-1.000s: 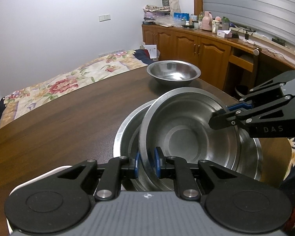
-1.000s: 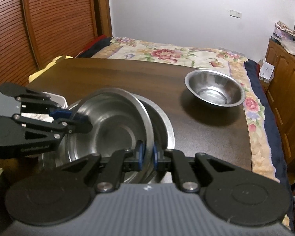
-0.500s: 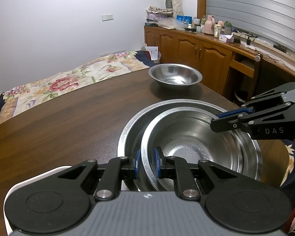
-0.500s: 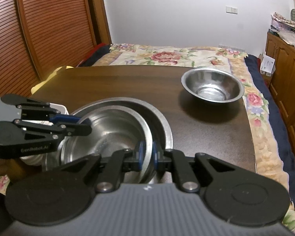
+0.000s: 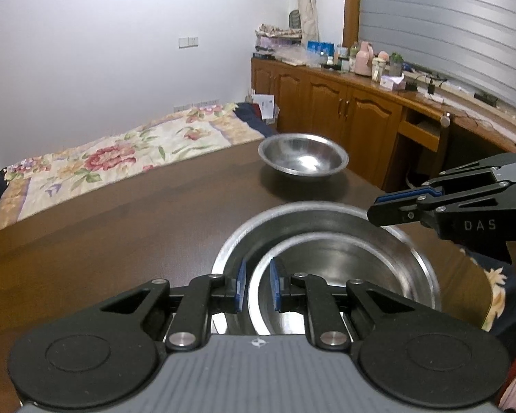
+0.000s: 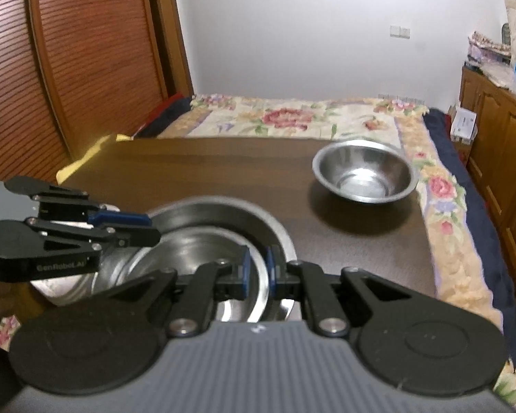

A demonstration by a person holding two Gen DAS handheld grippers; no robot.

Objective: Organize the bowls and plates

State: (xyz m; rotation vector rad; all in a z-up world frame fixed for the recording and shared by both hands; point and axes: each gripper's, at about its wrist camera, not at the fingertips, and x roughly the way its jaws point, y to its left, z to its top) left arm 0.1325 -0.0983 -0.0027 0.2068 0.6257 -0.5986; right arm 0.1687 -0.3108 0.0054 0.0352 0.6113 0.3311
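A steel bowl [image 5: 344, 275] [image 6: 189, 258] rests nested in a larger steel bowl [image 5: 292, 210] [image 6: 223, 203] on the dark wooden table [image 5: 120, 223]. My left gripper [image 5: 258, 285] [image 6: 151, 232] is shut on the near rim of the inner bowl. At the opposite rim, my right gripper [image 6: 258, 270] [image 5: 373, 211] is shut on the same bowl. A third, smaller steel bowl [image 5: 304, 161] [image 6: 363, 175] stands alone farther back, near the table's right edge.
A bed with a floral cover [image 5: 120, 151] lies beyond the table's far edge. Wooden cabinets [image 5: 344, 110] with cluttered tops run along the right. A slatted wooden door [image 6: 86, 69] stands at the left in the right wrist view.
The inner bowl stood tilted on edge above the large bowl; it has come down level and sits nested inside it. Both grippers kept their hold on its rim.
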